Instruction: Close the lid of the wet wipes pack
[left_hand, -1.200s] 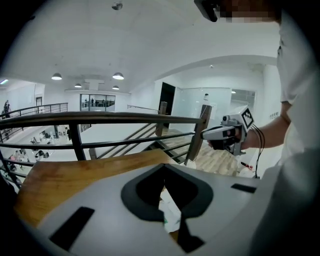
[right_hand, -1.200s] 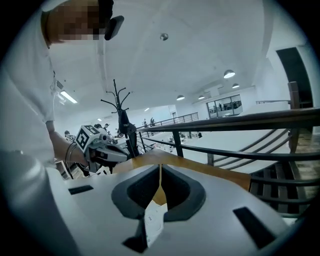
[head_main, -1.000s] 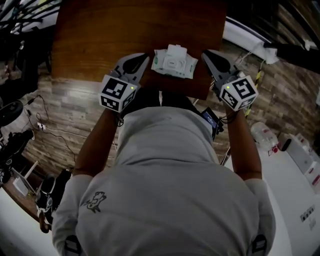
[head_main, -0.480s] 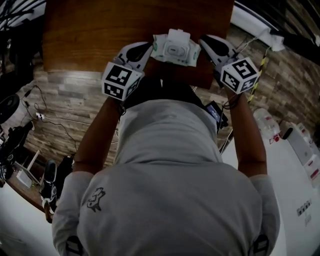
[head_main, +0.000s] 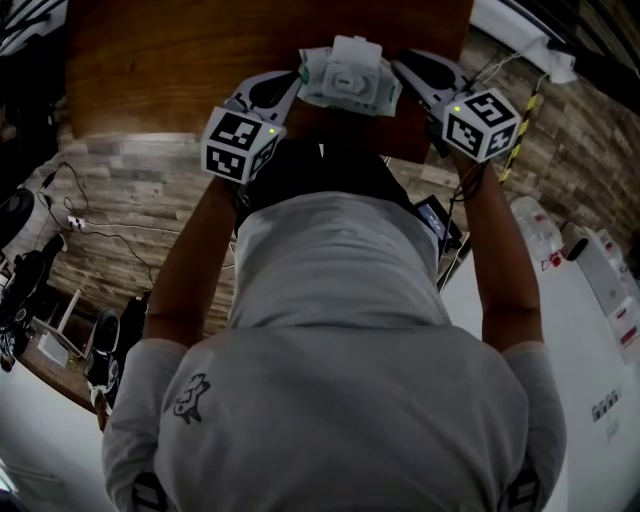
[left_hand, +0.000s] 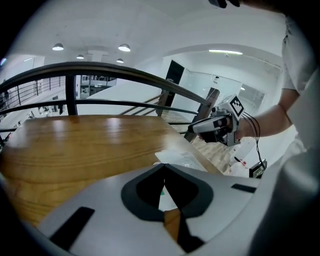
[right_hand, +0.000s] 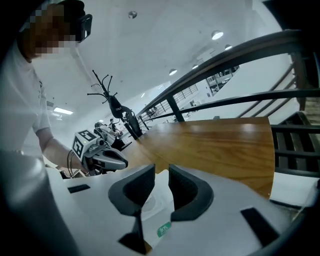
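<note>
The white wet wipes pack (head_main: 350, 82) lies at the near edge of the wooden table (head_main: 190, 60), its lid flap (head_main: 356, 50) raised at the far side. My left gripper (head_main: 296, 80) sits right at the pack's left side, jaws shut with the tips meeting (left_hand: 163, 167) and nothing between them. My right gripper (head_main: 402, 64) is at the pack's right side. Its jaws (right_hand: 161, 175) have just been opening to a narrow gap. The pack (right_hand: 158, 202) shows below that gap, not pinched. The pack (left_hand: 181, 159) also lies just beyond the left tips.
The table's near edge (head_main: 180, 138) runs just behind both grippers, with wood-pattern floor (head_main: 140, 190) below. Cables and gear (head_main: 40, 280) lie on the floor at left. A white counter (head_main: 590, 330) with bottles stands at right. A dark railing (left_hand: 125, 75) borders the table's far side.
Both grippers have come down and closed in on the pack's two sides. The pack has not moved on the table.
</note>
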